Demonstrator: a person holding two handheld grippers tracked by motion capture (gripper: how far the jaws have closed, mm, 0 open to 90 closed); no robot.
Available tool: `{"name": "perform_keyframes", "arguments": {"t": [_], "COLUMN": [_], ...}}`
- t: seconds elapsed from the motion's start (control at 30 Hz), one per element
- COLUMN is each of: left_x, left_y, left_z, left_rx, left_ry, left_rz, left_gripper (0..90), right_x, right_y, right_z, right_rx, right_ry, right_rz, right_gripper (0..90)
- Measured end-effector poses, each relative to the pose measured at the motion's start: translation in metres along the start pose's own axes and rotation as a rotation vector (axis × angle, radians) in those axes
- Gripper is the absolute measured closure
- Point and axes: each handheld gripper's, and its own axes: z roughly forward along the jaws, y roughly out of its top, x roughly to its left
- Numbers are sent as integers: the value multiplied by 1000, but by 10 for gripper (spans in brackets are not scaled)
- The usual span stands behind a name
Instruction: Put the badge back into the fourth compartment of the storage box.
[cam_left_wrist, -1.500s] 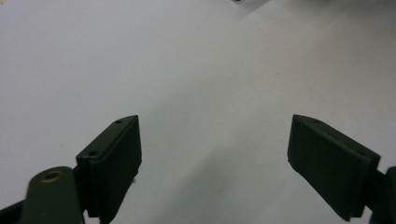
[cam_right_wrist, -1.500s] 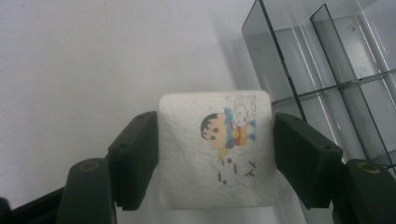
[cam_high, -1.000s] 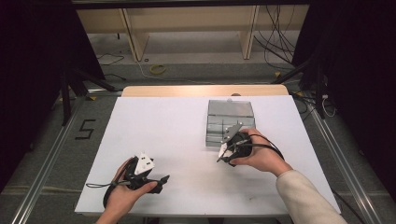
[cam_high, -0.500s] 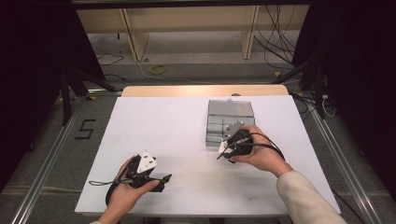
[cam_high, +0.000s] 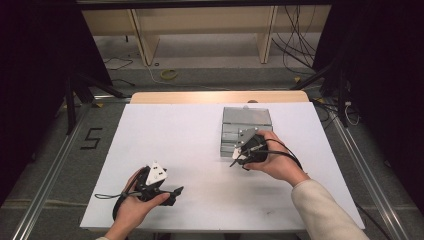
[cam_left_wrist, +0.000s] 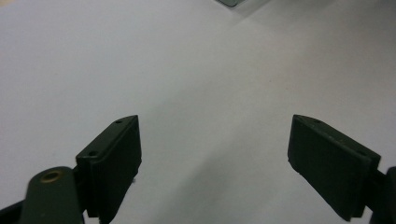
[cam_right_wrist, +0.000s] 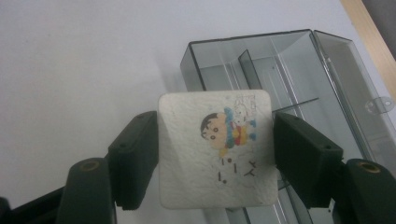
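Right gripper view: right gripper (cam_right_wrist: 212, 154) clamps white card (cam_right_wrist: 215, 149) | nearer box (cam_right_wrist: 289, 79) than before | left gripper (cam_left_wrist: 212, 163) spread, idle

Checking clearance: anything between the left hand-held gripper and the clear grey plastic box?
Nothing: bare white tabletop separates left hand-held gripper from clear grey plastic box, per high view.
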Motion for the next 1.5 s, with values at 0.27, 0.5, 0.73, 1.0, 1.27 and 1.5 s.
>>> {"name": "perform_keyframes", "arguments": {"t": [0.27,0.5,0.73,1.0,1.27,1.5], "left_x": [0,1,1,0,0,1], "left_y": [-2,-4,-4,-4,-4,-4], "left_z": [-1,-3,-4,-3,-3,-4], "left_rx": [4,3,5,1,0,3], "left_ry": [6,14,13,14,14,12], "left_rz": [-4,-10,-10,-9,-9,-9], "left_gripper": [172,172,172,173,173,173], "right_x": [-6,-8,-14,-20,-27,-29], "right_y": [11,17,21,27,34,37], "right_z": [0,3,9,13,17,19], "right_rx": [-5,-1,12,22,31,43], "right_ry": [-17,-24,-34,-50,-53,-64], "right_rz": [-23,-29,-46,-58,-55,-65], "right_gripper": [335,335,335,335,335,335]}}
